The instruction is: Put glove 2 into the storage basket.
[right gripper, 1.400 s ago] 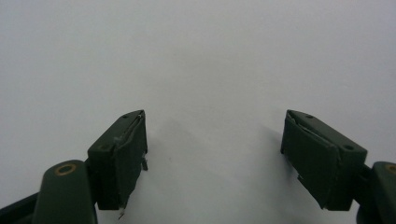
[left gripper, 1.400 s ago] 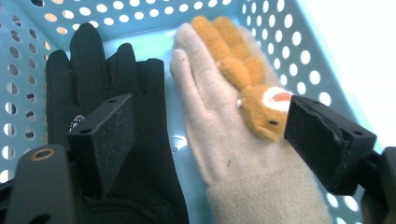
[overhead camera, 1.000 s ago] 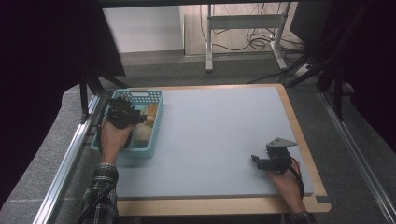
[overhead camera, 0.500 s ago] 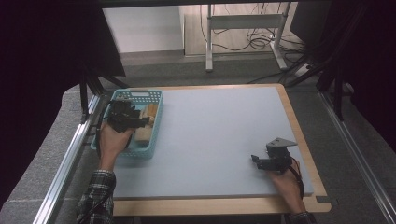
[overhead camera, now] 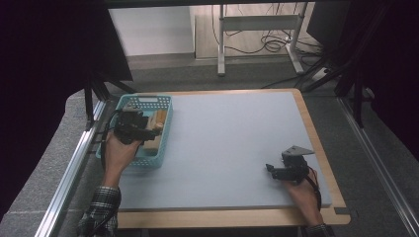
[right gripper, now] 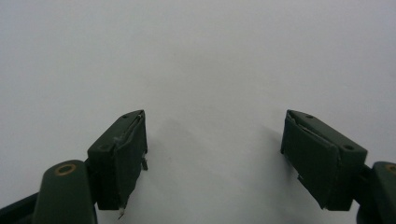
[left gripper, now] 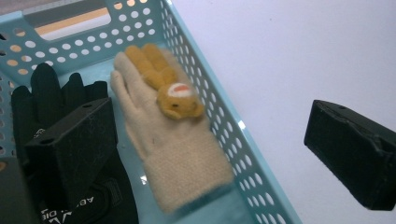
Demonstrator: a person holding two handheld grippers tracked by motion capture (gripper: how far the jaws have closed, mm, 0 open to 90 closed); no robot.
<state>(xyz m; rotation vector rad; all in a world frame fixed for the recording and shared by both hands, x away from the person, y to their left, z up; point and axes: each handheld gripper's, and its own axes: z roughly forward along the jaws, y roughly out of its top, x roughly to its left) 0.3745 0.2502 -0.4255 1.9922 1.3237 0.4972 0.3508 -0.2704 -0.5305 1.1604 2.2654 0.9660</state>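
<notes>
The left gripper has just opened its jaws wide above the basket, leaving the cream glove lying inside it beside the black glove, apparently dropped off; the right gripper rests open, well apart from the basket

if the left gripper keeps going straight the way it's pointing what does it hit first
Most likely the cream glove with the bear face, lying in the blue basket between the left gripper's open jaws. Depth is unclear; the basket's side wall is close too.
</notes>
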